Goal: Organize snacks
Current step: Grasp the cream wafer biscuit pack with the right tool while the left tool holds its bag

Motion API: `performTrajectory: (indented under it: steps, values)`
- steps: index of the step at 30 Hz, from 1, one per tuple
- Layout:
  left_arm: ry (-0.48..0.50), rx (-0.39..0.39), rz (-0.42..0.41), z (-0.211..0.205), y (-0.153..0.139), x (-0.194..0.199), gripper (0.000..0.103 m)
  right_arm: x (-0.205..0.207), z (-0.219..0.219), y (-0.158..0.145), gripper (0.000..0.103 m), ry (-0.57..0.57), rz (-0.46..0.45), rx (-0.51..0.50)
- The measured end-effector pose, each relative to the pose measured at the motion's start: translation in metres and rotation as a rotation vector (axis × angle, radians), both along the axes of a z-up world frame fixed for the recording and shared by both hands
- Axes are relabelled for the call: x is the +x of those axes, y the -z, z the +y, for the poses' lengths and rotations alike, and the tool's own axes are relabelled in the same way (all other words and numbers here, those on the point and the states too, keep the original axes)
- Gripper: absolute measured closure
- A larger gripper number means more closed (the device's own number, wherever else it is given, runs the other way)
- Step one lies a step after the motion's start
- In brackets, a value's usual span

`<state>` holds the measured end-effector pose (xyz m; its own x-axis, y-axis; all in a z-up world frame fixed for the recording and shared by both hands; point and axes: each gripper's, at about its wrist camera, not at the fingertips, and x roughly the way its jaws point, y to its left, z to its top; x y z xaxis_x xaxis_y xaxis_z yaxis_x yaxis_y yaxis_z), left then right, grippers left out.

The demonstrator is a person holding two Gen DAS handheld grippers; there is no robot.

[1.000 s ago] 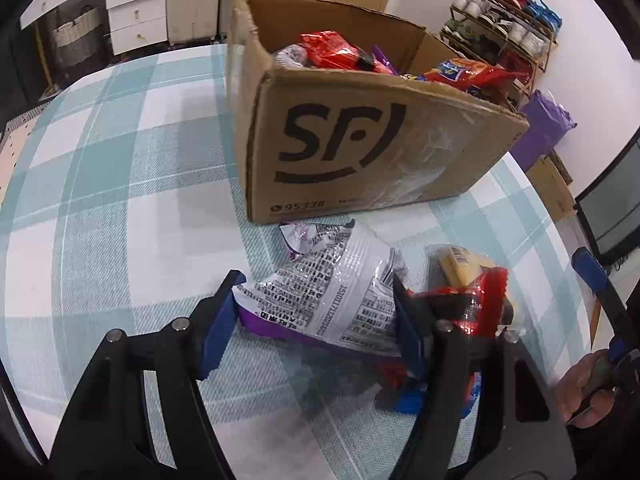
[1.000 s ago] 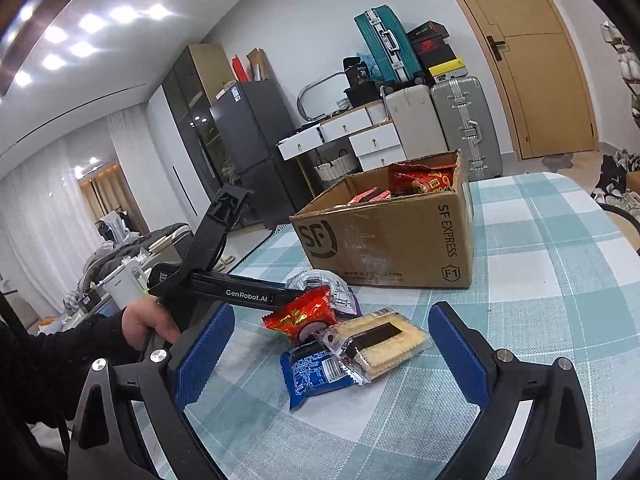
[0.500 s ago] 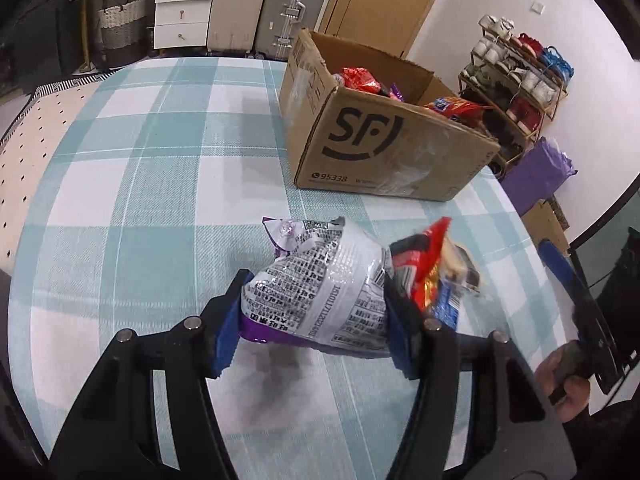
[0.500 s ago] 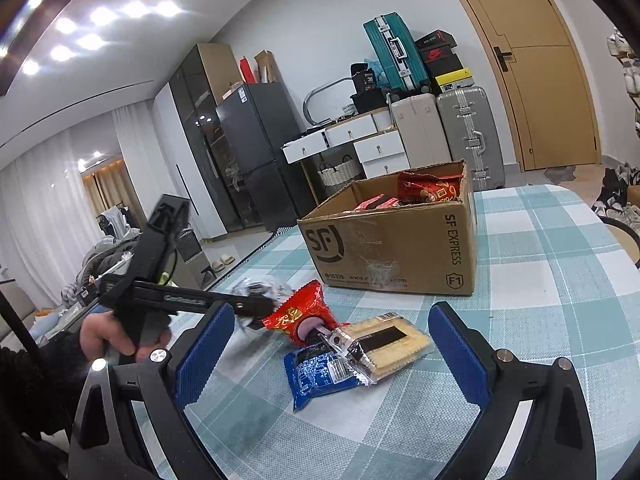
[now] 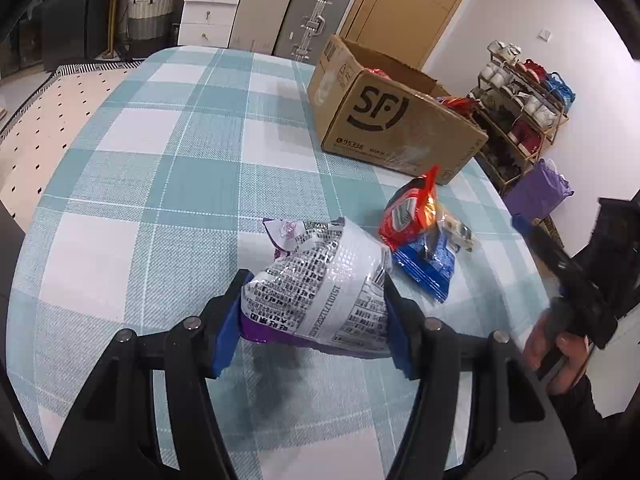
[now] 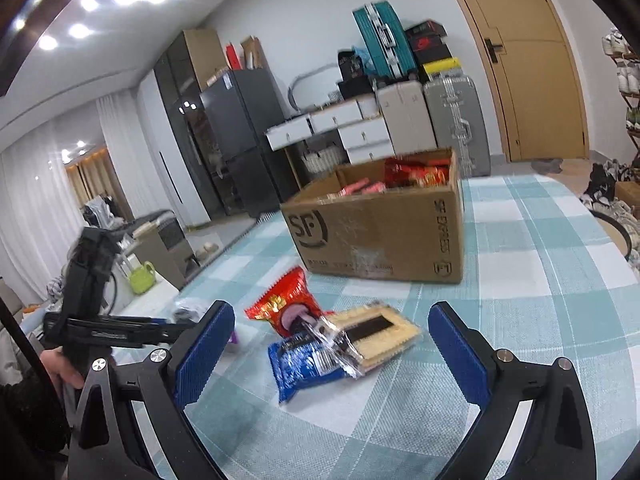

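My left gripper is shut on a silver and purple snack bag and holds it above the checked table. A red snack bag, a blue packet and a clear cracker pack lie together on the table to its right. The red bag and blue packet also show in the right wrist view. My right gripper is open and empty, just short of this pile. An open SF cardboard box with several snacks inside stands farther back; it also shows in the right wrist view.
Suitcases, white drawers and a door stand beyond the table. A shoe rack and a purple bag are off the table's right edge. A fridge stands at the back left.
My left gripper has closed on the silver and purple bag, lifted it and drawn back from the box. The red bag tipped aside as it left. My right gripper has stayed open, nearly still.
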<state>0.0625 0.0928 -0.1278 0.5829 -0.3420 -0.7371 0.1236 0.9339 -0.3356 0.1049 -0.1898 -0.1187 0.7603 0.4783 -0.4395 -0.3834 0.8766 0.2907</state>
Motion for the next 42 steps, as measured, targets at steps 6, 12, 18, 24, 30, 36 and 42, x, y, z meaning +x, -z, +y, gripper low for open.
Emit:
performTrajectory:
  steps: [6,12,18,24,30,36,42]
  values:
    - [0.012,-0.025,-0.024,0.008,-0.003,-0.017,0.045,0.037,0.007,0.020,0.004,0.023,0.235,-0.004]
    - [0.054,-0.035,-0.009,0.006,-0.001,-0.027,0.045,0.068,0.010,0.030,0.004,0.039,0.371,0.059]
    - [0.068,-0.058,-0.005,0.012,0.001,-0.027,0.045,0.089,0.025,0.032,0.004,0.066,0.423,0.015]
    - [0.053,-0.072,-0.012,0.020,0.002,-0.030,0.044,0.097,0.042,0.030,0.012,0.112,0.415,-0.099]
    - [0.037,-0.089,-0.012,0.028,0.003,-0.032,0.044,0.091,0.036,0.031,0.032,0.141,0.403,-0.093]
    - [0.023,-0.098,-0.031,0.030,-0.004,-0.037,0.044,0.077,0.019,0.031,0.035,0.134,0.387,-0.016]
    - [0.037,-0.064,-0.075,0.020,-0.020,-0.046,0.044,0.048,0.011,0.011,0.035,0.089,0.310,0.069]
